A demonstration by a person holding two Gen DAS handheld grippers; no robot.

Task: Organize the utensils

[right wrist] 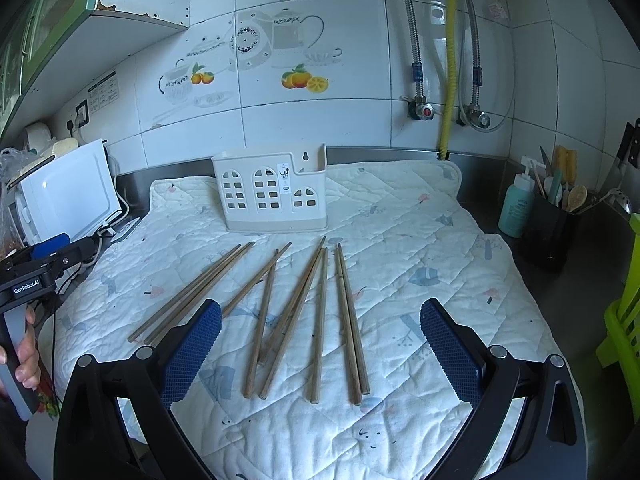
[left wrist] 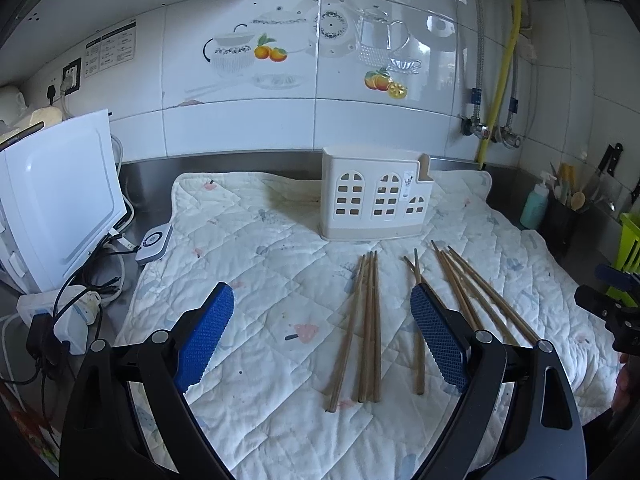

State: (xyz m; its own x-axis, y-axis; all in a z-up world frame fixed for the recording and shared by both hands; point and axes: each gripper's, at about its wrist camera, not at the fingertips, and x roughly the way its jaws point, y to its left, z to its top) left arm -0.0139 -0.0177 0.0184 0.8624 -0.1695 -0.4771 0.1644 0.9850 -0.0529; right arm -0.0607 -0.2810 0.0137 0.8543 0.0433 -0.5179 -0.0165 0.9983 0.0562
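Observation:
Several wooden chopsticks (right wrist: 316, 320) lie spread on a white quilted mat (right wrist: 420, 248), tips toward a cream utensil holder (right wrist: 272, 196) with window-shaped cutouts standing at the mat's back. In the left wrist view the same chopsticks (left wrist: 366, 324) lie in loose groups in front of the holder (left wrist: 376, 200). My left gripper (left wrist: 322, 334) hovers open above the mat, its right finger over one chopstick pair. My right gripper (right wrist: 320, 354) is open too, straddling the near ends of the middle chopsticks. Neither holds anything.
A white appliance (left wrist: 60, 204) with cables and a power strip stands left of the mat. A black utensil pot (right wrist: 550, 232), a teal bottle (right wrist: 518, 210) and a green rack (right wrist: 624, 320) sit at the right. A hand (right wrist: 24, 356) grips the left gripper's handle.

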